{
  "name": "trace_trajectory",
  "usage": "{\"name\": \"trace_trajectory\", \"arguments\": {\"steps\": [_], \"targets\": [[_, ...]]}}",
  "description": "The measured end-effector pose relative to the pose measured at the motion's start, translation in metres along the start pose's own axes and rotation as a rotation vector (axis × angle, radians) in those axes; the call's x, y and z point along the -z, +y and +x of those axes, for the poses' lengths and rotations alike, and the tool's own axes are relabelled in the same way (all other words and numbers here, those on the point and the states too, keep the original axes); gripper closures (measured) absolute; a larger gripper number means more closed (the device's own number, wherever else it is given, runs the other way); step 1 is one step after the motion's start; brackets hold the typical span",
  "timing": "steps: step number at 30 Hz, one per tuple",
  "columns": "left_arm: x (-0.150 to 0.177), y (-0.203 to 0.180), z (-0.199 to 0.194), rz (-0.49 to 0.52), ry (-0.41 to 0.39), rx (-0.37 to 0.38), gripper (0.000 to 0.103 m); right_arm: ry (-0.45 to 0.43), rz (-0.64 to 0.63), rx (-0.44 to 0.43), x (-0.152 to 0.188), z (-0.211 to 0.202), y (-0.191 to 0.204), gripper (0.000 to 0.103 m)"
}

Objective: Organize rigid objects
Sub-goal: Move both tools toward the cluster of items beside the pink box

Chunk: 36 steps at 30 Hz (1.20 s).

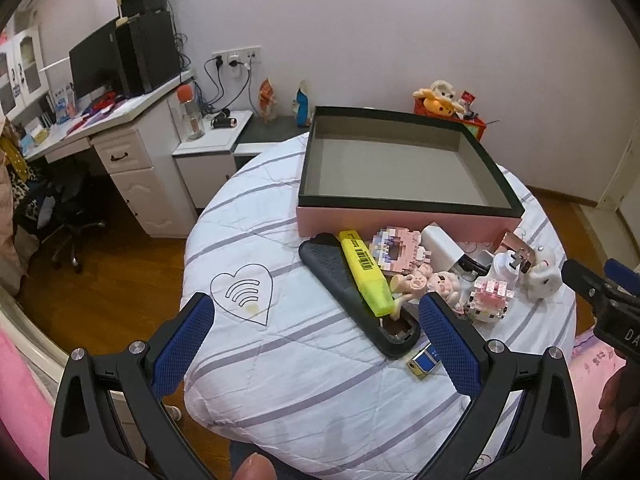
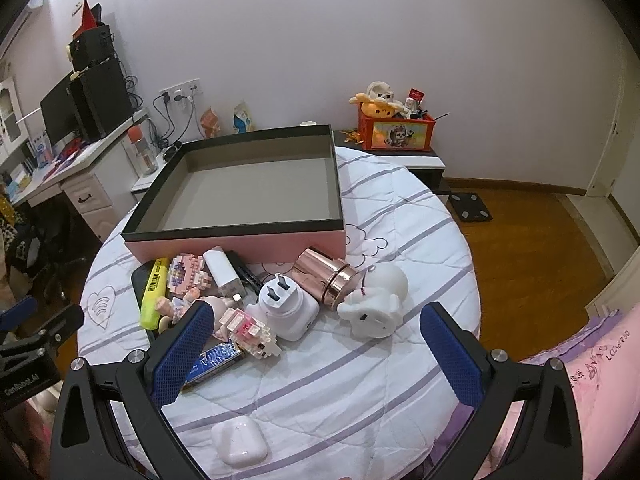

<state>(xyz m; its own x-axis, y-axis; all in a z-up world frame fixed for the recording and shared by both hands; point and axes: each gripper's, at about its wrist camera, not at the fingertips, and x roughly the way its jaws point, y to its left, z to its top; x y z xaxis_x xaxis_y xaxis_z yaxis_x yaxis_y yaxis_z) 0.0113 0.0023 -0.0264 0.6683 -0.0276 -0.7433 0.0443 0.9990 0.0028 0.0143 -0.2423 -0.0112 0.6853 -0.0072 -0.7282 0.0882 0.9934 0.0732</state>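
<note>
Both tongs hang wide open and empty over the round bench with its white, grey-striped quilted cover [image 2: 360, 392], so nothing is in hand yet. The left tongs [image 1: 316, 314] frame the near end of the long black rubbery case [image 1: 340, 280]; the right tongs [image 2: 316, 322] sit just short of the white animal figurine [image 2: 374, 308].

The landmark is the big shallow pink box with black rim and grey lining [image 2: 240, 246], and it is completely bare inside, evidently waiting as the collecting tray. Every rigid item lies heaped on the cover against the box's near wall, none in it: the yellow highlighter pen [image 1: 366, 272] propped across the case, a pink brick-built model [image 1: 396, 246], a white plug adapter [image 2: 286, 308], a rose-gold metal cylinder [image 2: 326, 278] tipped on its side. Nearer than the heap, further from the box, lies a white earbud case [image 2: 240, 442].

Sorting, I'd judge, is only about to begin.
</note>
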Motion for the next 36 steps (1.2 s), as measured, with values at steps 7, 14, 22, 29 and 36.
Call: {"name": "trace_trajectory", "arguments": {"steps": [7, 14, 22, 29, 36], "targets": [[-0.001, 0.001, 0.001, -0.002, 0.006, 0.002, 0.000, -0.002, -0.017, -0.011, -0.001, 0.000, 0.007, 0.000], [-0.002, 0.000, 0.000, -0.006, -0.004, 0.007, 0.000, -0.015, -0.024, -0.013, -0.002, -0.005, 0.010, 0.000], [-0.004, 0.000, -0.018, -0.017, -0.031, 0.012, 0.000, -0.032, -0.047, -0.019, -0.003, -0.019, 0.021, 0.000], [-0.001, 0.007, -0.044, -0.031, -0.061, 0.016, 0.000, -0.081, -0.060, -0.028, 0.004, -0.051, 0.030, 0.000], [0.011, 0.010, -0.076, -0.032, -0.095, 0.028, 0.000, -0.104, -0.057, -0.022, 0.022, -0.080, 0.029, 0.000]]}}
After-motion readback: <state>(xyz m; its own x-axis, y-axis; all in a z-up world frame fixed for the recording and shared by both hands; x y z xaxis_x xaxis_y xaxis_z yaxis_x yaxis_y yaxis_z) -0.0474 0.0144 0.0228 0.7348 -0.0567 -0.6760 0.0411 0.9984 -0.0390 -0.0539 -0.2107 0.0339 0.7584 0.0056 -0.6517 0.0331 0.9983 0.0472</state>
